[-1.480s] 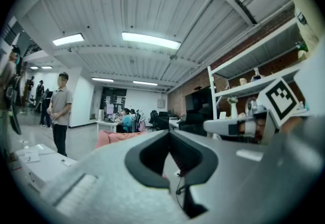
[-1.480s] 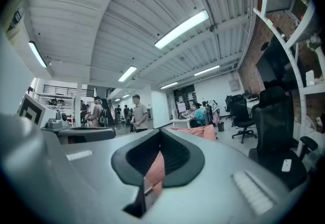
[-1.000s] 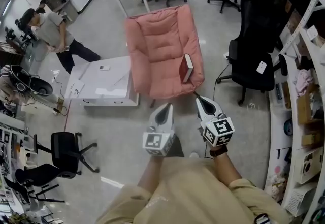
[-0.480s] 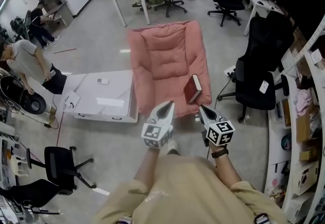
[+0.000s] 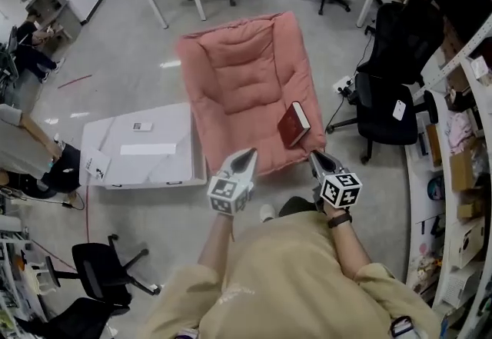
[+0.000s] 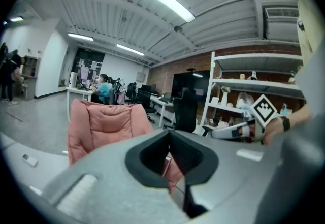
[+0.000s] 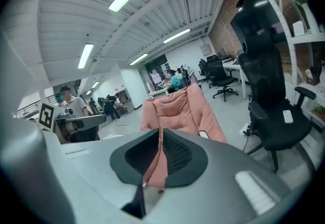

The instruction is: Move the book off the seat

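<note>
A dark red book [image 5: 294, 124] leans on the right side of the seat of a pink padded chair [image 5: 238, 76]. Both grippers are held out just short of the seat's front edge. My left gripper [image 5: 247, 153] is shut and empty, pointing at the seat's front middle. My right gripper [image 5: 314, 154] is just below and right of the book, not touching it. Its jaws have just been opening to a narrow gap with nothing between them. The right gripper view shows the chair [image 7: 177, 108] ahead and the book's pale page edge [image 7: 203, 134] on it.
A low white table [image 5: 146, 145] stands against the chair's left side. A black office chair [image 5: 384, 99] is close on the right, with shelving [image 5: 461, 137] behind it. People stand at the far left edge. Desks and more chairs fill the back.
Both grippers have come forward toward the pink chair, now reaching its front edge. The right one has closed in on the book. The person at the left has shifted toward the edge.
</note>
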`<state>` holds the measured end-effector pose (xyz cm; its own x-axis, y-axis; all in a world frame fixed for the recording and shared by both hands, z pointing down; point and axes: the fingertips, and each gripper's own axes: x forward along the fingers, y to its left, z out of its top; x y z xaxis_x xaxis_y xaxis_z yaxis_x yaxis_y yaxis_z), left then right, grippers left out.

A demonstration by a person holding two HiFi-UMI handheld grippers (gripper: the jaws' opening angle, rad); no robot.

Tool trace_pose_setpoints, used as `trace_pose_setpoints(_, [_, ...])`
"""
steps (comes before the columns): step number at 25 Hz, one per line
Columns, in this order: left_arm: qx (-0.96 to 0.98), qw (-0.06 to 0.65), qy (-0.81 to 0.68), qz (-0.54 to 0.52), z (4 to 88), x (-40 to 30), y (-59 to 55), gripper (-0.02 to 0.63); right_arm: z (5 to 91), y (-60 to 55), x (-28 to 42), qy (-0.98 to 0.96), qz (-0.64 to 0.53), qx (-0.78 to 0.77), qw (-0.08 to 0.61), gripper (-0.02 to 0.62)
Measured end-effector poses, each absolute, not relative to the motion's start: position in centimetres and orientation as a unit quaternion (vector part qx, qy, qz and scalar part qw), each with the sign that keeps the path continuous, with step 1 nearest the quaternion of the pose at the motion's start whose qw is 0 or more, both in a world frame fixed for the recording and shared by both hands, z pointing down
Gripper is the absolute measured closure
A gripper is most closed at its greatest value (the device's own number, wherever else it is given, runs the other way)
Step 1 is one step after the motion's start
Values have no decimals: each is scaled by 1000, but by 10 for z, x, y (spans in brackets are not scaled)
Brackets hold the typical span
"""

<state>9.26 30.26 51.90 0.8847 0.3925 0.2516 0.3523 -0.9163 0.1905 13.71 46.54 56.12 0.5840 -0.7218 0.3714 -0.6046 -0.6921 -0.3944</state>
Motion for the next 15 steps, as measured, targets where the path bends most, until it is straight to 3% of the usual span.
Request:
trace_pose_setpoints(10, [942, 78, 236, 228, 604, 164, 300, 599, 645, 492, 179, 317, -333, -879, 126, 549])
trace_pose_setpoints(15, [920, 66, 263, 284, 645, 215, 295, 560, 688, 482, 214, 294, -363, -872, 148, 515])
